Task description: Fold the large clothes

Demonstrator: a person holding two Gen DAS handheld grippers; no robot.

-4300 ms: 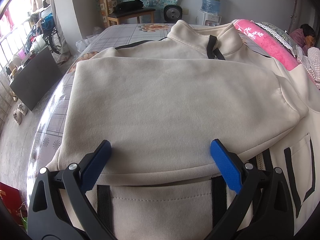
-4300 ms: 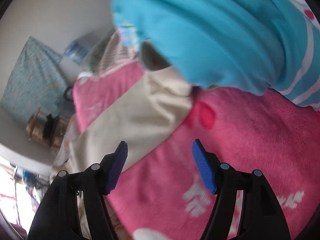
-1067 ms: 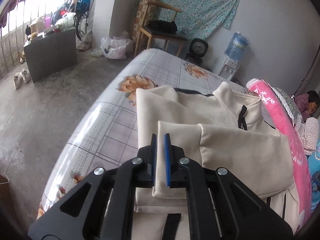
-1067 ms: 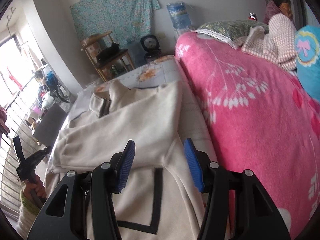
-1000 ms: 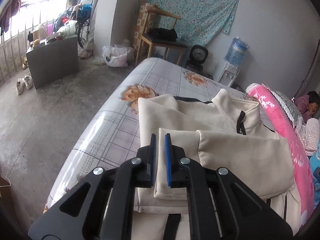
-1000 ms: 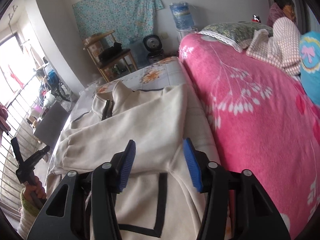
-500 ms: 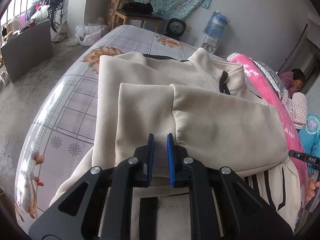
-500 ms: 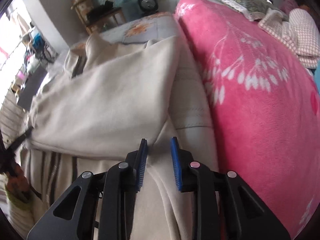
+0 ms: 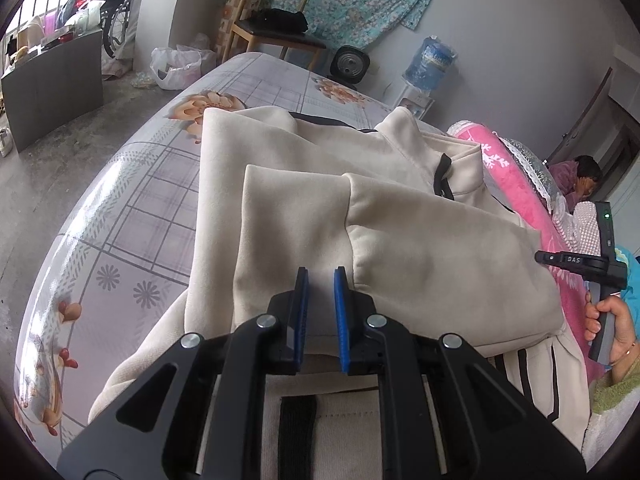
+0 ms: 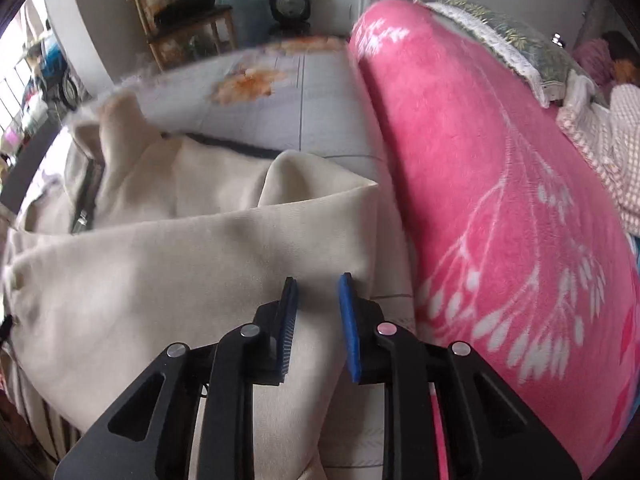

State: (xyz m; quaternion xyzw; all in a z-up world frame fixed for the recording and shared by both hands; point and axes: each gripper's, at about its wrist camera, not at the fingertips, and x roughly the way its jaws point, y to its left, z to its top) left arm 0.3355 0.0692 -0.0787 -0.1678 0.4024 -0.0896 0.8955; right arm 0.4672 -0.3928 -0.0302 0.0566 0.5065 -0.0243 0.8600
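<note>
one cream jacket [image 9: 420, 240] lies spread on the bed sheet [image 9: 132, 216], both sleeves folded across the chest, collar away from the cameras. two grippers. left gripper [image 9: 319, 312] sits at the lower edge of the folded sleeves, blue pads a narrow gap apart, cloth between them; cannot tell if it is pinched. right gripper [image 10: 318, 326] is at the jacket's right edge beside one pink blanket [image 10: 500, 208], same narrow gap, grip unclear. left view alone shows the right hand [image 9: 608, 320] on its handle, one water bottle [image 9: 430, 62], one chair [image 9: 276, 32]. right view alone shows the checkered cloth [image 10: 616, 128].
</note>
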